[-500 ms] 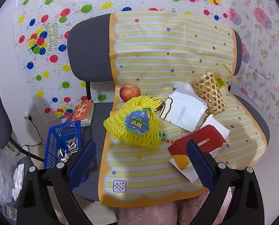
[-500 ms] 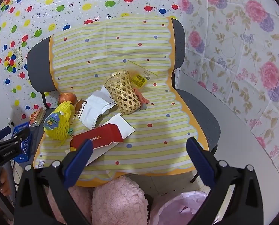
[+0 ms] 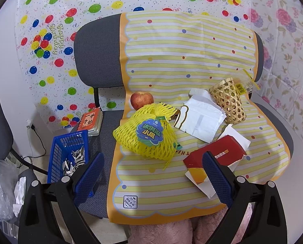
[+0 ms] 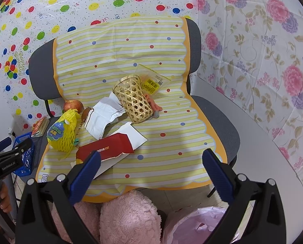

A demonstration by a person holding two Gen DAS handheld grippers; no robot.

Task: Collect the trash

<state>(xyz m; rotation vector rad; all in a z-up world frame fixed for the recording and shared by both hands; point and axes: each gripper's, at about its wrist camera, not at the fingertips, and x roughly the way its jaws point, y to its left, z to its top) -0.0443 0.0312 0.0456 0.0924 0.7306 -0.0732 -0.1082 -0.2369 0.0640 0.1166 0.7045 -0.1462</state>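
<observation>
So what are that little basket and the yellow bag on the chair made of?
The basket looks like woven bamboo or rattan strips, matte tan, with an open hexagonal weave you can see through. The yellow bag looks like stretchy foam or plastic netting: its mesh is gathered at the top, under a glossy blue label.

On the chair seat in front of me lies the trash. A torn red carton [image 3: 214, 154] lies flat near the front edge, resting on a white paper sheet [image 4: 131, 136]. Behind it sits a crumpled white paper bag [image 3: 200, 120], partly open. A yellow foam net [image 3: 147, 136] with a blue label slumps at the left. A clear plastic wrapper [image 4: 151, 80] with a yellow label leans against the backrest.
</observation>
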